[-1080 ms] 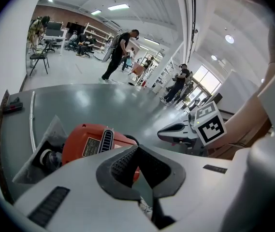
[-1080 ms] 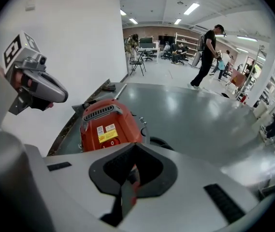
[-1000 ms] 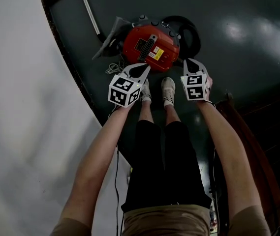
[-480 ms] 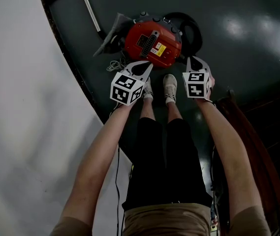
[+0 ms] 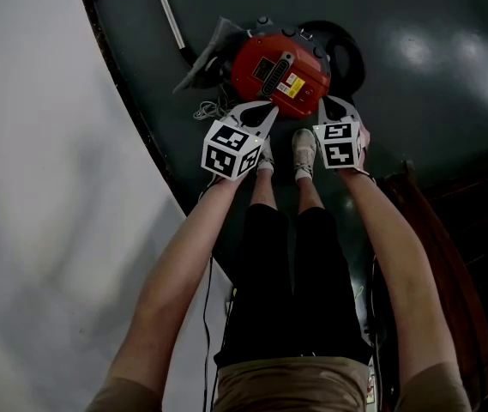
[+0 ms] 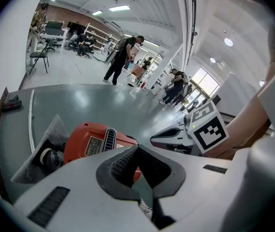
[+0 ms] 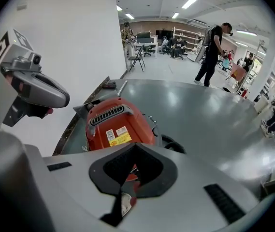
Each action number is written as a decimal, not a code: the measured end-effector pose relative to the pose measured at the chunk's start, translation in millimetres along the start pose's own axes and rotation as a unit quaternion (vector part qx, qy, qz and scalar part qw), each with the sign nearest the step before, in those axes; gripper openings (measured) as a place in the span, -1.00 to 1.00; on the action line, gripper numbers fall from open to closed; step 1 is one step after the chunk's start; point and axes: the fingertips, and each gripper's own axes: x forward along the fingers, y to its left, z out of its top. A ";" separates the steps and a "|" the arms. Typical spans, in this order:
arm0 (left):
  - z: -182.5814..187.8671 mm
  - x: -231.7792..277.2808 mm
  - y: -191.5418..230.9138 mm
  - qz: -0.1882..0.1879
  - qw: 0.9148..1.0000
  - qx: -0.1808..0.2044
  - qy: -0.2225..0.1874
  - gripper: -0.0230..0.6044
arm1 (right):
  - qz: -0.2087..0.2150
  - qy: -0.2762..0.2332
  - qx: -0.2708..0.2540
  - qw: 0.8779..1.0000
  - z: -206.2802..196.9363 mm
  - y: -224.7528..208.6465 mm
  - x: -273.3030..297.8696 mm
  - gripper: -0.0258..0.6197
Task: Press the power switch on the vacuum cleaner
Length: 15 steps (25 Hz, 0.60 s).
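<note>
On the dark floor (image 5: 415,101), near the white wall (image 5: 38,144), I see the red vacuum cleaner (image 5: 278,74) just ahead of the person's shoes (image 5: 304,153). My 2 claws hover near it: left claw (image 5: 265,110) and right claw (image 5: 328,103), both closed and empty.

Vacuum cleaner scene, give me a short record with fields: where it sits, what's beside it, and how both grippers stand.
vacuum cleaner: red, on the dark floor, just ahead of the person's shoes
hose: black, curled at its far right side
left gripper: jaws together, empty, tip at the near left side
right gripper: jaws together, empty, tip at the near right side
contact: cannot tell
power switch: not made out
</note>
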 end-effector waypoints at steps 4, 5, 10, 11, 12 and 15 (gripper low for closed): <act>0.4 1.7 -0.2 -0.005 1.000 -0.003 0.000 -0.91 | 0.013 0.011 -0.010 1.000 -0.6 7.1 10.3 -0.90; -0.1 2.5 -0.2 -0.006 1.000 -0.005 0.000 -0.91 | 0.016 0.014 -0.013 1.000 -1.3 8.9 13.2 -0.89; -5.5 7.9 1.6 -0.007 1.000 -0.012 0.007 -0.91 | 0.023 0.043 -0.024 0.999 -8.8 12.4 31.6 -0.89; -6.4 9.5 2.1 -0.007 1.000 -0.008 0.011 -0.91 | 0.024 0.049 -0.026 0.998 -10.6 11.9 36.0 -0.90; -7.1 11.2 2.7 -0.007 1.000 -0.002 0.014 -0.91 | 0.025 0.054 -0.027 0.998 -12.2 11.6 40.3 -0.90; -9.7 15.2 4.8 -0.007 1.000 0.012 0.026 -0.91 | 0.035 0.066 -0.034 0.997 -17.7 14.4 51.5 -0.89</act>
